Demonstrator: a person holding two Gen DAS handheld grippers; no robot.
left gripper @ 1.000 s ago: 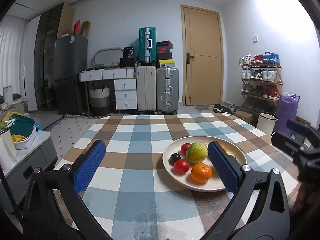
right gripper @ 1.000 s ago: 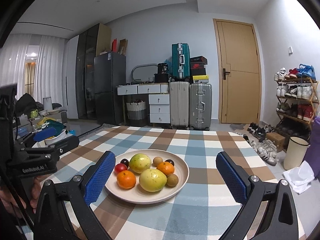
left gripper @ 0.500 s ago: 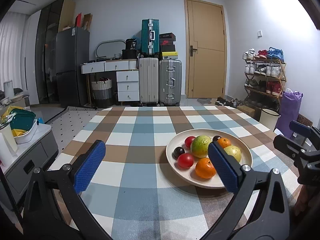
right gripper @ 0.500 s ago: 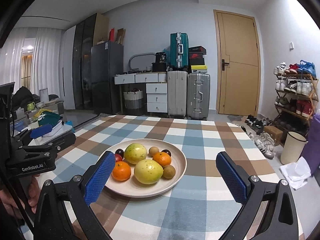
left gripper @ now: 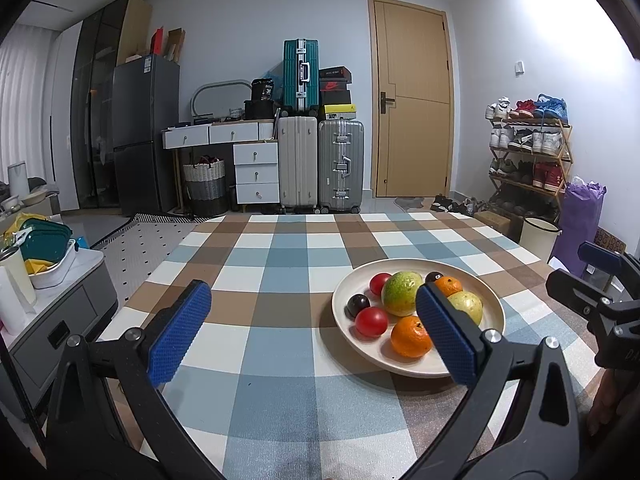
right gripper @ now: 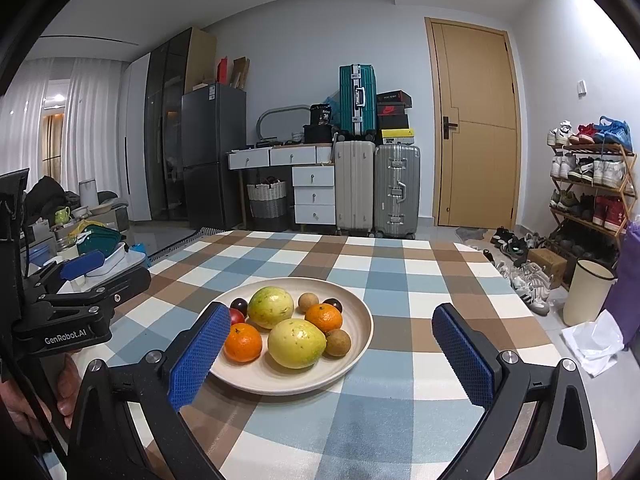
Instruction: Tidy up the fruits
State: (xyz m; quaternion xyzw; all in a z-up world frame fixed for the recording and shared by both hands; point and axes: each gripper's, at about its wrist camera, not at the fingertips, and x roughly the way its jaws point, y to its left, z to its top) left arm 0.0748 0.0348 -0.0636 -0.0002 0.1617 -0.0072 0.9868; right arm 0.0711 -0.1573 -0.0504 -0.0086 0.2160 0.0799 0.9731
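Observation:
A cream plate (left gripper: 492, 312) (right gripper: 360, 332) sits on the checked tablecloth (left gripper: 280, 264). It holds two yellow-green guavas (right gripper: 296, 343), two oranges (right gripper: 243, 342), red tomatoes (left gripper: 371, 321), dark plums (left gripper: 358, 303) and small brown fruits (right gripper: 338, 343). My left gripper (left gripper: 312, 336) is open and empty, above the table just left of the plate. My right gripper (right gripper: 332, 358) is open and empty, in front of the plate, its left pad beside the near orange.
A side cabinet with green containers (left gripper: 44, 240) stands left of the table. Suitcases (left gripper: 320, 164), drawers and a door lie beyond the far edge. A shoe rack (left gripper: 528, 152), a bin (left gripper: 538, 236) and a purple bag stand to the right.
Both grippers have risen and tilted a little, so the plate sits lower in each view. Both stay open. The fruits have not moved.

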